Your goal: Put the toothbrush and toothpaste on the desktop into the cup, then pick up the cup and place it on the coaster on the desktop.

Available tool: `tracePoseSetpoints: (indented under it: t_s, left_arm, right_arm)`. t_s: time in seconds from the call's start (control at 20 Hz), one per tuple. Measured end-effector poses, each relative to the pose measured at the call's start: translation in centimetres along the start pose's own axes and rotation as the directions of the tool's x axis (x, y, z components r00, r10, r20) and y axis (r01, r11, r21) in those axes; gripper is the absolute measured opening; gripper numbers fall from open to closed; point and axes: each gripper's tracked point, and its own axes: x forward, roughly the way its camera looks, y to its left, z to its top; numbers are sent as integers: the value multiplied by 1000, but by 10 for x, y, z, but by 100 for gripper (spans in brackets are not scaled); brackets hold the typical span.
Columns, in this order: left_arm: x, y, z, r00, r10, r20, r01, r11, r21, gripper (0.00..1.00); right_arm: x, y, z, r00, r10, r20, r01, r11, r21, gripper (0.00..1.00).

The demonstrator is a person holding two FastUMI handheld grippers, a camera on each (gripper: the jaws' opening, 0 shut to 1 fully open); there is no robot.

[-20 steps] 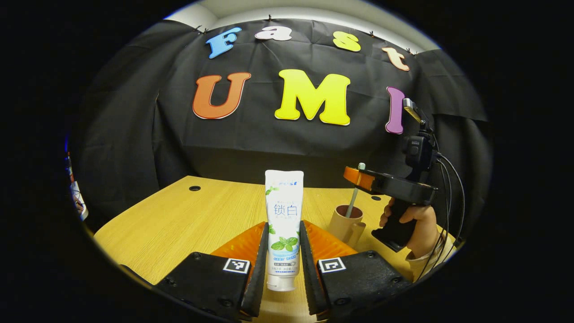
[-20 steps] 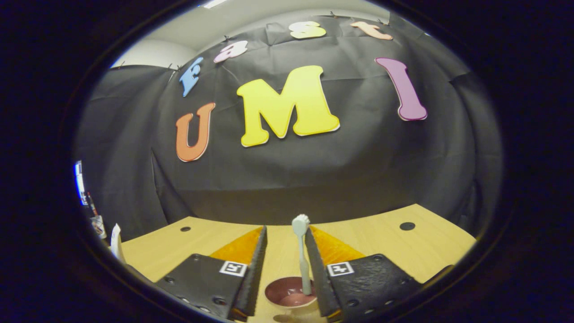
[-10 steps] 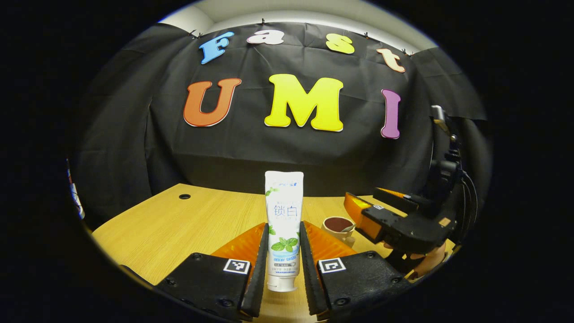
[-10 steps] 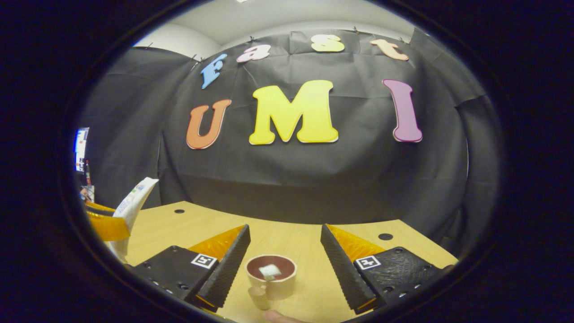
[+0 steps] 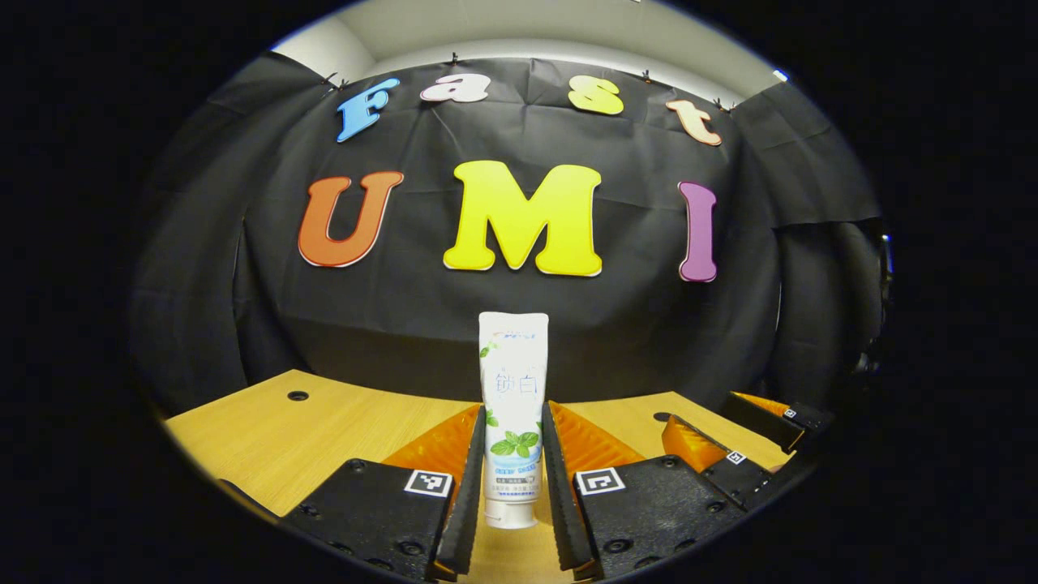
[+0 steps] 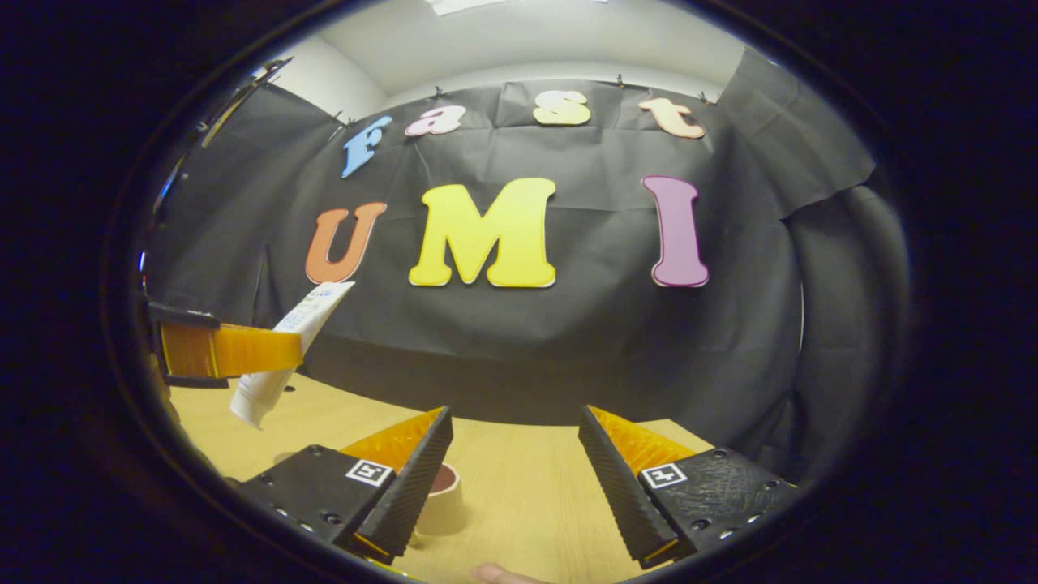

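The left gripper (image 5: 512, 474) has its jaws clamped on the upright toothpaste (image 5: 512, 405), held above the tabletop (image 5: 324, 422). The right gripper (image 6: 512, 478) is empty, jaws apart, with the cup (image 6: 442, 503) just left of it. Carry the tube right over the cup's mouth, cap down, and release only once it is inside.

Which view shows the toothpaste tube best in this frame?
The left gripper view: the toothpaste tube stands upright, clamped in the left gripper. The right gripper view catches it small and tilted, partly behind a finger.
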Motion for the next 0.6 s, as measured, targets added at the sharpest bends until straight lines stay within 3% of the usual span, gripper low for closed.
tracePoseSetpoints:
  t_s: [0.25, 0.35, 0.6]
  left_arm:
    - [27, -32, 9, 996, -75, 39, 75, 997, -18, 41]
    - [37, -39, -1, 996, -82, 20, 82, 997, -9, 41]
    - [54, -49, -26, 994, -101, -47, 100, 995, -22, 42]
  right_arm:
    - [2, -24, 1, 999, -43, -25, 45, 993, 108, 98]
    - [2, -31, 1, 998, -55, -28, 58, 990, 128, 93]
    - [4, -35, -5, 997, -49, -57, 60, 976, 207, 96]
